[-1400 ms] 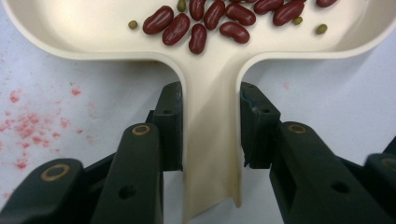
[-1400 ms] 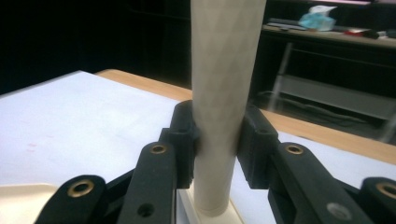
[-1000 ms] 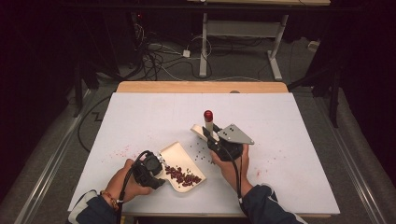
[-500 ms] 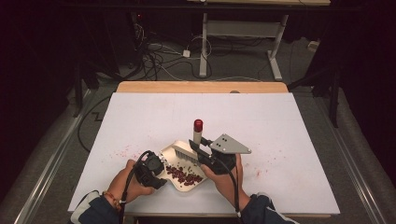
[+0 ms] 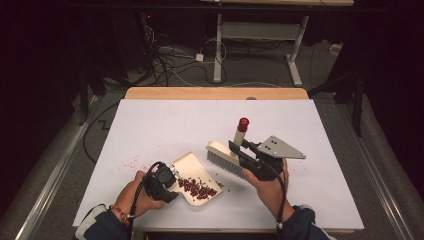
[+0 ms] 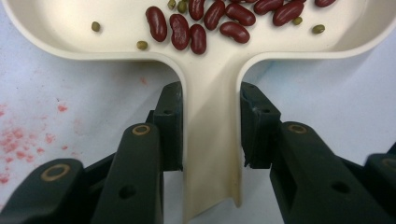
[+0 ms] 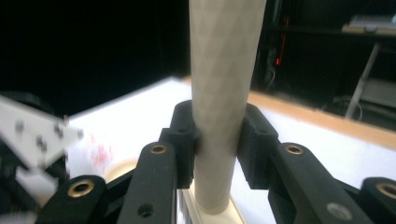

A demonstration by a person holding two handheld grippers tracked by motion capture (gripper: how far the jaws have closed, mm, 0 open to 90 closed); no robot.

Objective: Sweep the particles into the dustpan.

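At the left of the white bench [image 5: 150, 125], faint red specks stain the surface. The left tool [image 5: 161, 181] is clamped on the handle of a cream dustpan [image 5: 192, 167], which lies flat near the front edge holding red kidney beans [image 5: 197, 187] and a few small green ones. Just right of it, the right tool [image 5: 240, 150] grips the pale, red-capped handle of a hand brush [image 5: 225, 156], its bristles hanging above the bench beside the pan.
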